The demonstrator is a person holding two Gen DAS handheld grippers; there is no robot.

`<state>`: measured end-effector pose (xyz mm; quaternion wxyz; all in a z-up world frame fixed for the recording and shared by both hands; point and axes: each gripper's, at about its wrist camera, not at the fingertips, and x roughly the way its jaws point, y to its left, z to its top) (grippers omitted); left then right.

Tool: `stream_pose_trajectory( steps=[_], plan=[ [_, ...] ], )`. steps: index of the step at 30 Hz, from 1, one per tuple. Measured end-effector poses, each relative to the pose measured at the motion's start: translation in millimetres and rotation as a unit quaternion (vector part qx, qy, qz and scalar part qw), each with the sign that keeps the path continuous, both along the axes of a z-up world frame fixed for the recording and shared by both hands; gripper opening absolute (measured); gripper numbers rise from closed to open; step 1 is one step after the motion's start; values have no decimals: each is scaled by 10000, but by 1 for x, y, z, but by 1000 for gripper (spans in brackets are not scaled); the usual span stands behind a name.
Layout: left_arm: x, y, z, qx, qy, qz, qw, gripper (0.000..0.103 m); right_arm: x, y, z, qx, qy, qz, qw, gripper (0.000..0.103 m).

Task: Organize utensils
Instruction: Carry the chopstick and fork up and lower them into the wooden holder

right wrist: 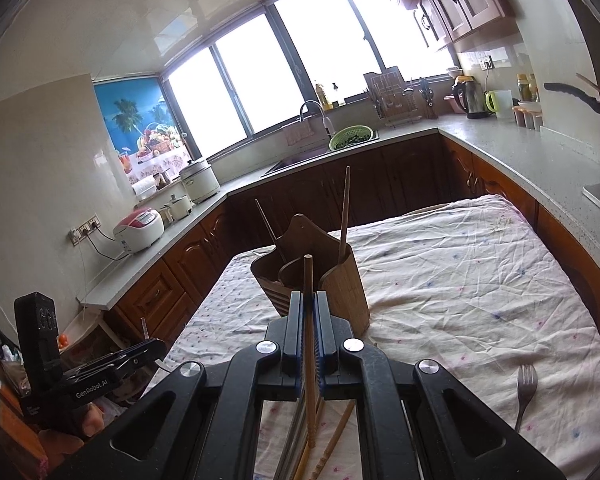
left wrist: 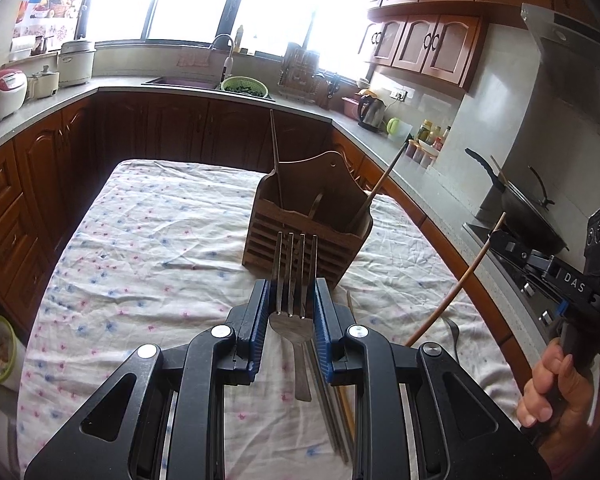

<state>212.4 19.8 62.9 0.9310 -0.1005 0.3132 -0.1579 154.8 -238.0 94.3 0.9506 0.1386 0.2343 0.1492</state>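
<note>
My left gripper (left wrist: 294, 286) is shut on a steel fork (left wrist: 294, 280), tines pointing up and forward, just in front of the wooden utensil holder (left wrist: 308, 232). Two chopsticks and a metal handle stand in the holder. My right gripper (right wrist: 309, 300) is shut on a wooden chopstick (right wrist: 309, 344), held upright close before the wooden utensil holder (right wrist: 340, 284). In the left wrist view the right gripper (left wrist: 500, 236) shows at the right edge with its chopstick (left wrist: 460, 280). Loose chopsticks (left wrist: 334, 392) lie on the cloth below both grippers, and a second fork (right wrist: 525, 392) lies at the right.
The table carries a wrinkled floral cloth (left wrist: 152, 240). Wooden cabinets and a grey counter (right wrist: 500, 148) wrap around it, with a sink, a green colander (left wrist: 244, 87), rice cookers (left wrist: 2, 94), a kettle and a wok on the stove (left wrist: 528, 216). A hand (left wrist: 548, 380) holds the right gripper.
</note>
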Motion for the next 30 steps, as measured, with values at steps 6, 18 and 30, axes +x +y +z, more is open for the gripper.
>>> stream_pose_trajectory(
  steps=[6,18,30],
  plan=[
    [6,3,7,-79,-68,56,9999,20,4,1,6,39,-87,27,10000,4],
    [42,11,45,-174,-511,276,9982,20,29,2,44,135,-528,26,9985,4],
    [124,-2,91,-215,-1116,494,9923,20,76,10,99,23,-1357,-276,9904,4]
  ],
)
